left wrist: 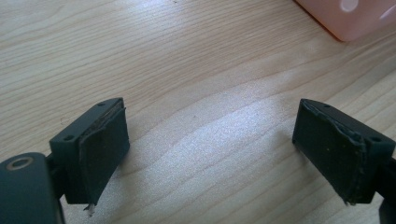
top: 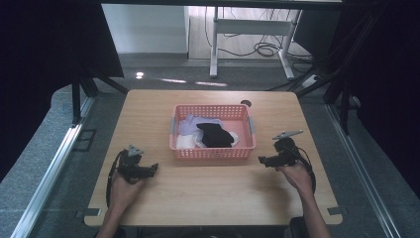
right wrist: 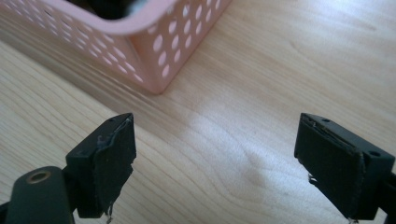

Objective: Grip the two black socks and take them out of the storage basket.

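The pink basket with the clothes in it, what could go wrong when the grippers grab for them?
The clothes lie tangled in the pink basket: pulling the black garment might drag the lilac one along. The right gripper sits near the basket's corner and might bump it. The light-looking basket could slide.

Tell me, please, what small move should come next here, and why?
Probably the right gripper should rise over the near rim of the pink basket and reach toward the black cloth. Both grippers are open and hold nothing; the left gripper rests over bare table. The black cloth lies on top of the pale pieces, so it seems easiest to grasp first.
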A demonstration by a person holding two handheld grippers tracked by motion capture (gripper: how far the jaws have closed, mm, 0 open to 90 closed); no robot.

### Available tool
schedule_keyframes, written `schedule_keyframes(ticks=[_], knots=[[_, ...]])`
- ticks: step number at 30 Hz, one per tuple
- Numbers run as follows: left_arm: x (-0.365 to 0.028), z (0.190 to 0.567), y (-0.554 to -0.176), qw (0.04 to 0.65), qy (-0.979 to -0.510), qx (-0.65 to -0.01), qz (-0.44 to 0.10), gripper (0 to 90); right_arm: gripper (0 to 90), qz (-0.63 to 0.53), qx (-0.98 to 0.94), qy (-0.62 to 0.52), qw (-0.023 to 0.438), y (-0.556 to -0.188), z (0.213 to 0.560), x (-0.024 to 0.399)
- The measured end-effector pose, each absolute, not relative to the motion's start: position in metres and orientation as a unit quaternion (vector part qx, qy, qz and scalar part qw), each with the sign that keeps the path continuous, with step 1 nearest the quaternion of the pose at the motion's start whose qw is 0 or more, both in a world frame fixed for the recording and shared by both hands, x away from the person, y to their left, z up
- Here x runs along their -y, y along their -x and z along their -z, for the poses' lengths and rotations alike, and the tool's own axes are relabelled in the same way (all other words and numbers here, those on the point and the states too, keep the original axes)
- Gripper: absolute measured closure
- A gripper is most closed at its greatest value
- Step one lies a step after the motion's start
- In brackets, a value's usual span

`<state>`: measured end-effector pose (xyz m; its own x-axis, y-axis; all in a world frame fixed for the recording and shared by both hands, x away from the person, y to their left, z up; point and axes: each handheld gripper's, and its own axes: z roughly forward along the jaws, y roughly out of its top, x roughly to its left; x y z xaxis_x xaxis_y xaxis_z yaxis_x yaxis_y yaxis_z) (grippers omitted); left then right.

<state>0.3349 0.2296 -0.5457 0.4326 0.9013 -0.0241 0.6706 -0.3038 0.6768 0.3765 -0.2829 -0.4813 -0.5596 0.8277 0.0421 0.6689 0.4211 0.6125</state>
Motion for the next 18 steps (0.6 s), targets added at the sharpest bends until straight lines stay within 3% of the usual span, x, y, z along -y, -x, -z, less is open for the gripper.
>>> schedule_keyframes(ticks=[18], knots=[[-0.229,0.546,-0.335,0.313,-0.786,-0.5,-0.184,10.4,12.9,-0.316,-0.834,-0.432,0.132,-0.393,0.443,0.271]])
